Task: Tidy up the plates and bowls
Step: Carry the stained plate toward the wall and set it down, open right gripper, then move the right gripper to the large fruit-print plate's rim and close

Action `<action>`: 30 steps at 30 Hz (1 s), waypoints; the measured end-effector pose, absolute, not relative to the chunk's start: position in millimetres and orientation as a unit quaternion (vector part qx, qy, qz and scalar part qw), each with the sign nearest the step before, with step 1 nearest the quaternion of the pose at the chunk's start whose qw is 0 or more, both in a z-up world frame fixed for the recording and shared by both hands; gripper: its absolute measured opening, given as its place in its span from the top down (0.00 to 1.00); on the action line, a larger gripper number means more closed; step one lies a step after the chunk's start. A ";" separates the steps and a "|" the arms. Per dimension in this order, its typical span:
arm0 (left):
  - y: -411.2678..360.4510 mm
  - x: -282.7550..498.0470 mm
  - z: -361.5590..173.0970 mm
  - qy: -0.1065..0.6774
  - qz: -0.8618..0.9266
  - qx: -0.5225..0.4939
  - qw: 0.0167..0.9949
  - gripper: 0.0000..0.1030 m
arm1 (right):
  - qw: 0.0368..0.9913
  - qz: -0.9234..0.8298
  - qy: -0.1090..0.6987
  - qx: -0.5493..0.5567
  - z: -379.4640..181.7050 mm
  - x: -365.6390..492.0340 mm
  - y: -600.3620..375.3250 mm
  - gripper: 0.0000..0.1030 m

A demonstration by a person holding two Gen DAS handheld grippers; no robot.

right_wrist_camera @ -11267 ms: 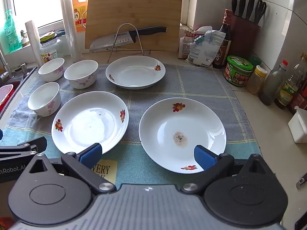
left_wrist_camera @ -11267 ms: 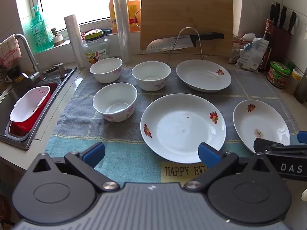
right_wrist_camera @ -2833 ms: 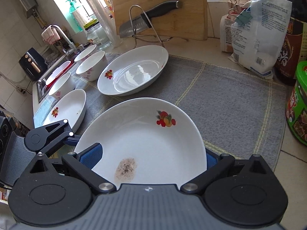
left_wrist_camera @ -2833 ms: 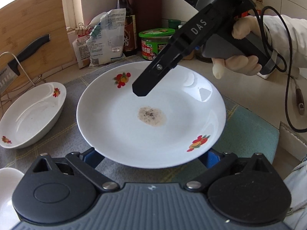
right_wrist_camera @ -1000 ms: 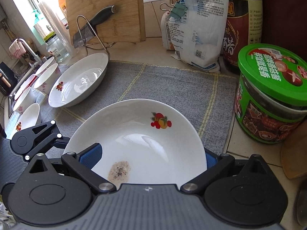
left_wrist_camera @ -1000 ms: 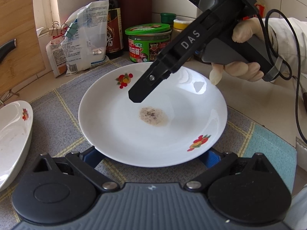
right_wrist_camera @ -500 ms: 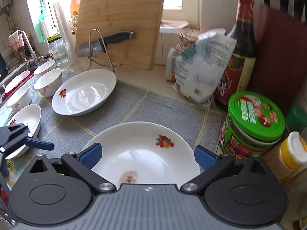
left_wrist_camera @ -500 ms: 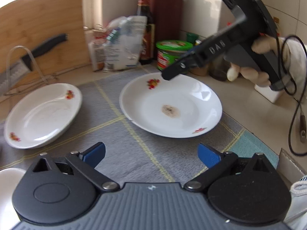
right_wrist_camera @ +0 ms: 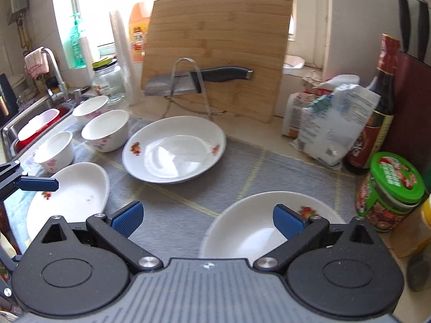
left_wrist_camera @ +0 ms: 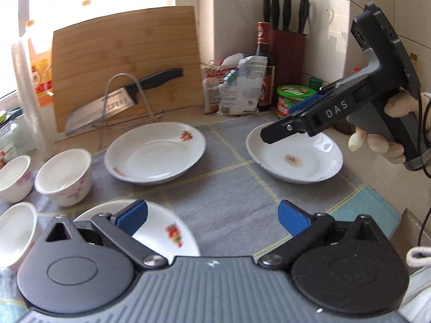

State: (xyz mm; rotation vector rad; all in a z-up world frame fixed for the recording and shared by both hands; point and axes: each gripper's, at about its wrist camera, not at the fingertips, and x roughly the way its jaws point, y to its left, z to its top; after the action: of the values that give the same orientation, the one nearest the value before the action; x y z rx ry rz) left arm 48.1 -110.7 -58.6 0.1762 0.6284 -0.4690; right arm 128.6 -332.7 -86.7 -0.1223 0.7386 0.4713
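Surface: kitchen counter by a window, spread with a grey checked cloth (left_wrist_camera: 231, 188); a sink (right_wrist_camera: 32, 123) lies at the left end.
Plates: three white plates with fruit prints. The stained plate (left_wrist_camera: 295, 158) sits at the right end of the cloth, near the green-lidded jar (left_wrist_camera: 295, 99). The middle plate (left_wrist_camera: 155, 153) lies in front of the knife stand. The near plate (left_wrist_camera: 167, 237) is at the left front, partly under the left gripper.
Bowls: three white bowls with pink flowers, grouped at the cloth's left end; nearest the middle plate is one bowl (right_wrist_camera: 106, 129), with a second (right_wrist_camera: 90, 107) behind it and a third (right_wrist_camera: 55, 149) in front.
Writing: "DAS" on the side of the right gripper; labels on the jar and on the dark sauce bottle (left_wrist_camera: 265, 64) are too blurred to read.
Left gripper (left_wrist_camera: 212, 216): blue pads spread wide, holding nothing; it hangs above the cloth, its left pad over the near plate's rim.
Right gripper (right_wrist_camera: 207, 218): pads spread wide, empty, above the stained plate's left edge; held by a gloved hand (left_wrist_camera: 377, 140).
Background: bamboo cutting board (right_wrist_camera: 215, 51) leaning upright, one cleaver (right_wrist_camera: 196, 79) in a wire stand, knife block (left_wrist_camera: 287, 40) with four handles.
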 end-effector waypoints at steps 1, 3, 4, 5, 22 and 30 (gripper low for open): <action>-103.7 45.2 -59.0 0.308 -0.222 0.085 0.921 0.01 | 0.902 0.232 0.360 -0.059 -87.7 124.5 -323.2 0.00; -85.1 38.8 -58.4 0.309 -0.217 0.080 0.922 0.01 | 0.896 0.243 0.367 -0.051 -90.0 119.3 -308.2 0.00; -77.5 36.5 -58.6 0.310 -0.214 0.078 0.923 0.01 | 0.895 0.245 0.370 -0.050 -91.3 117.2 -301.7 0.00; -68.7 33.5 -59.0 0.311 -0.210 0.076 0.924 0.01 | 0.893 0.246 0.374 -0.050 -93.2 114.9 -292.8 0.00; 34.3 12.5 -103.5 0.374 -0.224 0.097 0.895 0.01 | 0.860 0.199 0.469 -0.037 -135.5 104.9 -196.5 0.00; 52.9 27.6 -120.1 0.384 -0.267 0.105 0.877 0.01 | 0.858 0.167 0.485 -0.025 -142.2 102.2 -175.2 0.00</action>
State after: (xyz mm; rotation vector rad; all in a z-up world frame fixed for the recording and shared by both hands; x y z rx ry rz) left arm 27.6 52.9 -120.1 0.2191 0.8017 -0.5569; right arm 102.2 -175.2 -142.2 -0.0520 1.0184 0.3517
